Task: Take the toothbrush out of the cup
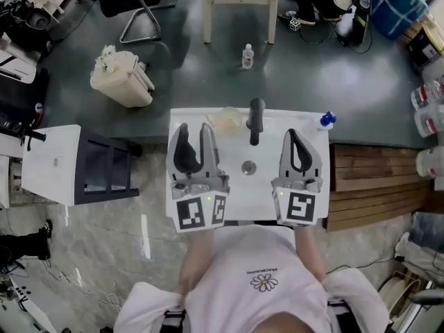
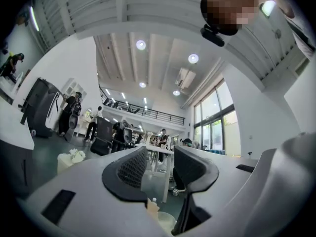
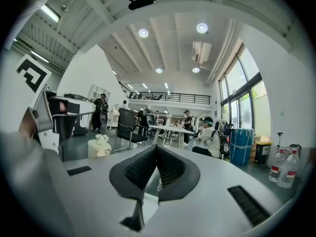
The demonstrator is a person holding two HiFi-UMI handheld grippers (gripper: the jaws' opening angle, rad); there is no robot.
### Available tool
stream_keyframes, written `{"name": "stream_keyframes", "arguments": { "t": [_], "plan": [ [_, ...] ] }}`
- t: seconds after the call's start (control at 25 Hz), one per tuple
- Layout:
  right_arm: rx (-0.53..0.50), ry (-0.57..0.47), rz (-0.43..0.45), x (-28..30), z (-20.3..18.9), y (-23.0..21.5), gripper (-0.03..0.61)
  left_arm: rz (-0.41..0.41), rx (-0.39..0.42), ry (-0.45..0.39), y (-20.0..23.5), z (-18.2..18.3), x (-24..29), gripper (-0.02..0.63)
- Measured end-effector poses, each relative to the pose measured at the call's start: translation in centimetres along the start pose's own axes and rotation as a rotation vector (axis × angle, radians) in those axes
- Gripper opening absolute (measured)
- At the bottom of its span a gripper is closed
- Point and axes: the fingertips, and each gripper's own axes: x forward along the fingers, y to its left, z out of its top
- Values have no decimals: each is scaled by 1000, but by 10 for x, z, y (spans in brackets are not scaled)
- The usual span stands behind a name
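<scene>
Head view: the left gripper (image 1: 194, 127) is held spread and empty near the pale translucent plastic cup (image 1: 225, 119), seemingly readied to reach into it, while the right gripper (image 1: 297, 134) is pressed together.

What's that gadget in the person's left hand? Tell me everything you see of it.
The left gripper is a pale grey hand-held tool with two jaws lined with black ribbed pads. They stand apart, nothing gripped between them. At its rear sits a cube of black-and-white square markers and a green light. It is held over the white basin top, pointing away from the person.
</scene>
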Motion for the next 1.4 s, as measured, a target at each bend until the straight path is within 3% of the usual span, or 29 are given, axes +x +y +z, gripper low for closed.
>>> {"name": "stream_keyframes", "arguments": {
  "t": [0.08, 0.2, 0.28, 0.64, 0.84, 1.4],
  "plan": [
    [-1, 10, -16, -4, -3, -6, 12, 15, -77, 21, 1, -12, 3, 187],
    [-1, 15, -46, -10, -5, -17, 12, 33, -221, 68, 4, -40, 6, 190],
    [-2, 21, -68, -14, -6, -23, 12, 66, -267, 116, 7, -65, 7, 190],
    [-53, 79, -160, -37, -18, -52, 12, 121, -281, 322, 9, -156, 16, 187],
    [-38, 107, -205, -45, -22, -65, 12, 106, -283, 430, 7, -189, 22, 172],
    [-31, 117, -184, -42, -26, -60, 12, 101, -242, 459, 11, -195, 31, 48]
  ]
}}
